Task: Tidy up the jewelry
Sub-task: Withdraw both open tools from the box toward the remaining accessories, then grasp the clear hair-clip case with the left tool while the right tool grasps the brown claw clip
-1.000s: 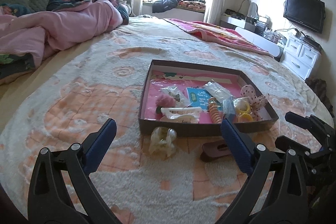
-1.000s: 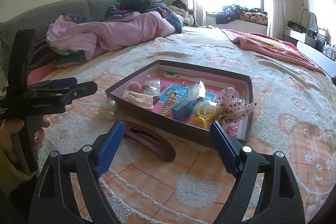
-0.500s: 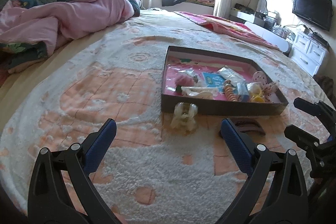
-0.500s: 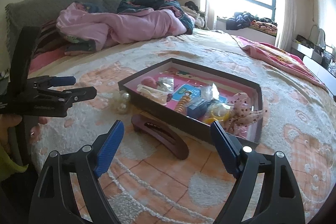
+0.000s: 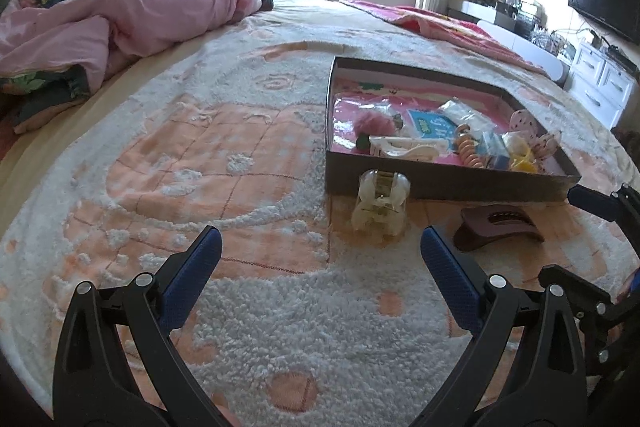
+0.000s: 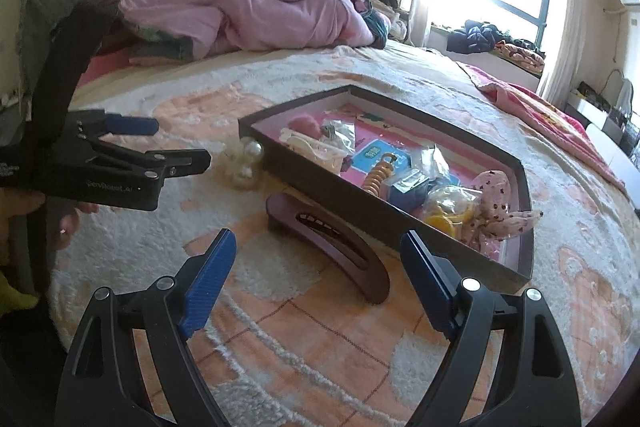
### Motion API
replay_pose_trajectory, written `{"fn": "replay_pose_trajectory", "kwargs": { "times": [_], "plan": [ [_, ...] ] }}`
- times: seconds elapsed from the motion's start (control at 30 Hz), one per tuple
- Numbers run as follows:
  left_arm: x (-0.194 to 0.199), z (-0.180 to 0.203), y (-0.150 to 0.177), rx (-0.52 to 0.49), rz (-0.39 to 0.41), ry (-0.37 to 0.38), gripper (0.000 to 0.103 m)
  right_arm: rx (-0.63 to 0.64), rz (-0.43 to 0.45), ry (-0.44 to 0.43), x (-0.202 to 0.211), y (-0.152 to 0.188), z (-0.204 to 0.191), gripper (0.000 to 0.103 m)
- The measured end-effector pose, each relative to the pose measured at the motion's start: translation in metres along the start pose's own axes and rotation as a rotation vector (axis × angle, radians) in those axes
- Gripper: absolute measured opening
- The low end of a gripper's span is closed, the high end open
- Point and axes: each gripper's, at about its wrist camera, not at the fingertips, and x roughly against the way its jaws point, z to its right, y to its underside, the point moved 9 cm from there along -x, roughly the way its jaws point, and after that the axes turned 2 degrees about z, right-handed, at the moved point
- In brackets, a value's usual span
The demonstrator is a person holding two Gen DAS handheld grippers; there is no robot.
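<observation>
A: Start at the left. What is the left gripper (image 5: 320,251) doing?

B: Its blue fingers (image 5: 192,279) stand wide apart over the fluffy bedspread (image 5: 192,155), with nothing between them.

A: And in front of it?

B: A clear claw clip (image 5: 381,205) lies on the bedspread, right against the near wall of the shallow box (image 5: 440,181). To its right, just outside the box, is a dark maroon hair clip (image 6: 332,239).

A: What is in the box?

B: A pink pompom (image 5: 374,123), a cream clip (image 5: 404,147), a blue card (image 5: 430,125), a spiral hair tie (image 6: 378,177), something yellow (image 6: 448,215) and a spotted pink bow (image 6: 500,207).

A: The right gripper (image 6: 318,267)?

B: It is spread wide too, gripping nothing; the maroon clip lies on the bedspread just beyond its tips.
</observation>
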Motion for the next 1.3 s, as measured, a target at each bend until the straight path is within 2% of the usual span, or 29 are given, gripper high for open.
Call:
{"fn": "replay_pose_trajectory", "kwargs": {
  "times": [0.37,0.43,0.57,0.63,0.7,0.73,0.8,1.03,1.17,1.3],
  "plan": [
    [-0.029,0.009,-0.003,-0.009,-0.055,0.041,0.091,0.045,-0.089,0.068,-0.034,0.008,0.012,0.080],
    [-0.033,0.012,-0.005,-0.013,-0.054,0.051,0.088,0.051,-0.102,0.074,-0.040,0.009,0.013,0.078],
    [-0.041,0.018,-0.004,-0.019,-0.077,0.068,0.078,0.061,-0.127,0.083,-0.048,0.013,0.013,0.064],
    [-0.042,0.019,-0.004,-0.016,-0.080,0.077,0.073,0.070,-0.134,0.083,-0.052,0.013,0.012,0.053],
    [-0.043,0.020,-0.005,-0.010,-0.082,0.088,0.069,0.078,-0.142,0.089,-0.054,0.015,0.012,0.034],
    [-0.044,0.020,-0.006,-0.006,-0.083,0.093,0.068,0.079,-0.140,0.092,-0.054,0.015,0.012,0.030],
    [-0.046,0.021,-0.006,-0.005,-0.085,0.102,0.065,0.076,-0.131,0.079,-0.052,0.014,0.012,0.014],
    [-0.048,0.029,-0.007,-0.014,-0.096,0.131,0.047,0.064,-0.089,0.032,-0.037,0.011,0.008,0.009],
    [-0.050,0.035,-0.006,-0.021,-0.105,0.157,0.031,0.009,-0.084,-0.005,-0.029,0.012,0.010,0.008],
    [-0.051,0.040,-0.007,-0.048,-0.105,0.145,0.031,-0.078,-0.085,-0.047,-0.021,0.015,0.018,0.008]
  ]
}}
